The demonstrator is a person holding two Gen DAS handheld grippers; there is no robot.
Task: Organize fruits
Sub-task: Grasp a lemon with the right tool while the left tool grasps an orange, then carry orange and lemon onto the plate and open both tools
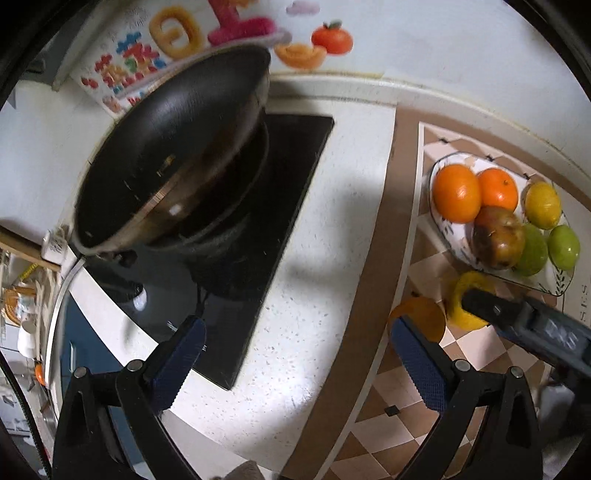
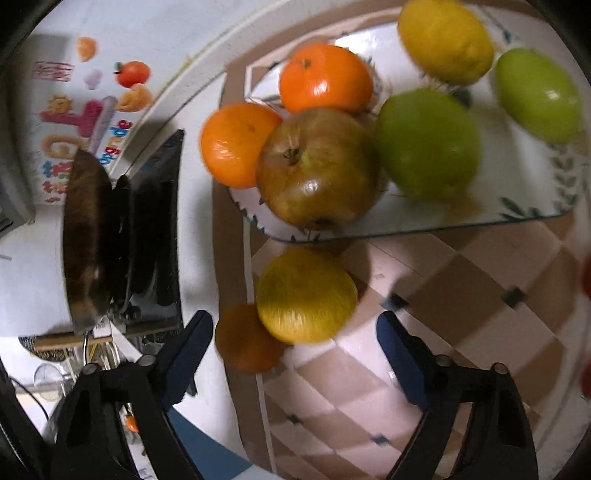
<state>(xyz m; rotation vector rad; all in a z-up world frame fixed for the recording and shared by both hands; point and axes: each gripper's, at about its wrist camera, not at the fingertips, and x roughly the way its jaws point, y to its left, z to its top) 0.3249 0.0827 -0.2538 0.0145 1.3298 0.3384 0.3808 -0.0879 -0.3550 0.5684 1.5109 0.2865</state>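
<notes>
A white leaf-patterned plate holds two oranges, a brownish apple, two green fruits and a lemon. On the checkered mat in front of it lie a yellow fruit and a darker orange, touching each other. My right gripper is open, its blue pads just short of the yellow fruit and apart from it. In the left wrist view its dark finger crosses the yellow fruit. My left gripper is open wide over white counter; its right pad is beside the darker orange, left of the plate.
A black wok stands tilted on a black glass hob at the left. The checkered mat covers the right of the white counter. A wall with colourful stickers runs behind. The counter's front edge drops off at lower left.
</notes>
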